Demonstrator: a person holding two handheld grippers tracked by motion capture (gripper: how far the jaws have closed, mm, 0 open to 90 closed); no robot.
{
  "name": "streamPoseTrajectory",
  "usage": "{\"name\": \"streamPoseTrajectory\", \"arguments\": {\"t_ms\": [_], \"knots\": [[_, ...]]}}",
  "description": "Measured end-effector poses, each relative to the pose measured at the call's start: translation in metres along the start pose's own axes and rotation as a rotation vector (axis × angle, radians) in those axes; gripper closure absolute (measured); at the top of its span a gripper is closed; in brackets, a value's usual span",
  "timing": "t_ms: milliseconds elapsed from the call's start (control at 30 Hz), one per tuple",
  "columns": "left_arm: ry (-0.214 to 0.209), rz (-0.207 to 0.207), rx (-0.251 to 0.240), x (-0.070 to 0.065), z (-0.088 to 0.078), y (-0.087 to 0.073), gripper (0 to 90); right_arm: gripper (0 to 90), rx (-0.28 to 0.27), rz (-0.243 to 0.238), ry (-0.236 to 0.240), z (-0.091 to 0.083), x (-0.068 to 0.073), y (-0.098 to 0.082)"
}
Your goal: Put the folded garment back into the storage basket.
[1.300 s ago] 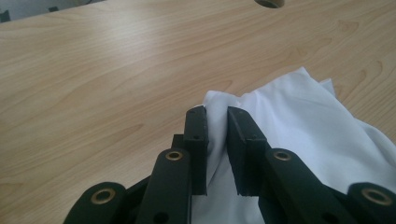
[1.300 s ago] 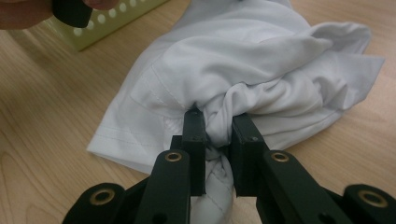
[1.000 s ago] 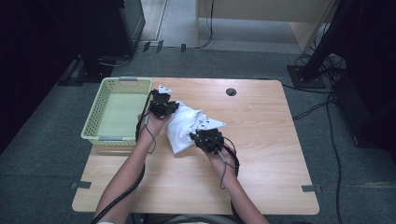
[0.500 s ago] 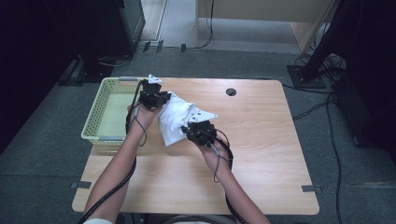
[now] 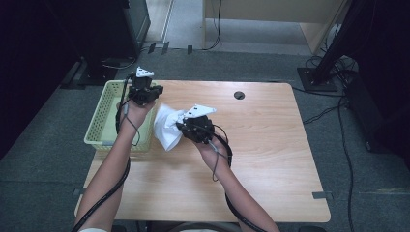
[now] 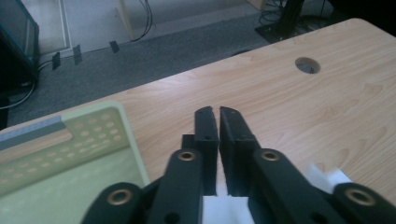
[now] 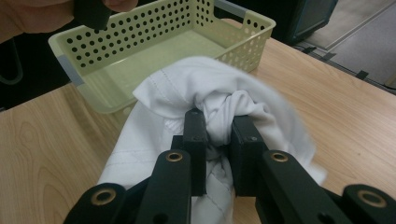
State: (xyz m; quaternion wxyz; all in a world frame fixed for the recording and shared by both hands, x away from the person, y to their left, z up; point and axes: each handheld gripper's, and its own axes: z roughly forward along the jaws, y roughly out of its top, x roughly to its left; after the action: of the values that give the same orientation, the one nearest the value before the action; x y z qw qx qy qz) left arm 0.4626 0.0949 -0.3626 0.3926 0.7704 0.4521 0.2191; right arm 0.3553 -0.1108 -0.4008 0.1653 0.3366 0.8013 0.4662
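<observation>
The white cloth (image 5: 168, 128) hangs bunched above the wooden table (image 5: 270, 159), just right of the pale green perforated basket (image 5: 104, 121), with its lower folds at or near the tabletop. In the right gripper view the cloth (image 7: 210, 98) rises as a crumpled mound in front of the basket (image 7: 154, 28). The right gripper (image 5: 186, 126) grips the cloth: its two black jaws are drawn close together and pinch a gathered fold of fabric between the pads, with further cloth draped below and to both sides. The left gripper (image 5: 145, 94) is held above the basket's right wall, apart from the cloth's upper edge. In the left gripper view its jaws have just been closing and now stand nearly together, separated by a thin slit, with nothing visible between the tips; a patch of white cloth (image 6: 327, 176) shows below and behind the jaw bases. Beyond the jaws lie the tabletop, a round cable hole (image 6: 307, 65) and a corner of the basket (image 6: 70, 140).
</observation>
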Motion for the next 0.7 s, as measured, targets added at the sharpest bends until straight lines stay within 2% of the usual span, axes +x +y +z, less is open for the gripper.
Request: {"name": "streamPoseTrajectory", "arguments": {"t_ms": [33,100,267,333,500,633,700], "knots": [[0.000,-0.009,0.016,0.002,0.003,-0.003,90.0,80.6,0.011,0.000,-0.003,0.003,0.001,0.000],[0.017,0.001,0.030,0.004,0.005,-0.008,90.0,80.8,0.035,-0.006,0.003,0.009,0.000,-0.005],[0.002,-0.016,0.041,0.004,0.007,-0.018,89.5,80.8,0.061,0.001,0.006,0.014,-0.001,-0.015],[-0.008,-0.018,0.054,0.001,0.009,-0.025,86.5,80.8,0.062,-0.014,0.001,0.007,0.000,-0.023],[-0.020,-0.015,0.077,-0.006,0.015,-0.037,83.7,80.8,0.063,-0.002,0.012,-0.006,0.006,-0.041],[-0.027,0.004,0.090,-0.016,0.017,-0.047,81.1,80.8,0.064,-0.005,0.014,-0.010,0.013,-0.052],[-0.034,-0.004,0.091,-0.018,0.017,-0.052,79.4,80.8,0.065,-0.002,0.020,-0.012,0.015,-0.055]]}}
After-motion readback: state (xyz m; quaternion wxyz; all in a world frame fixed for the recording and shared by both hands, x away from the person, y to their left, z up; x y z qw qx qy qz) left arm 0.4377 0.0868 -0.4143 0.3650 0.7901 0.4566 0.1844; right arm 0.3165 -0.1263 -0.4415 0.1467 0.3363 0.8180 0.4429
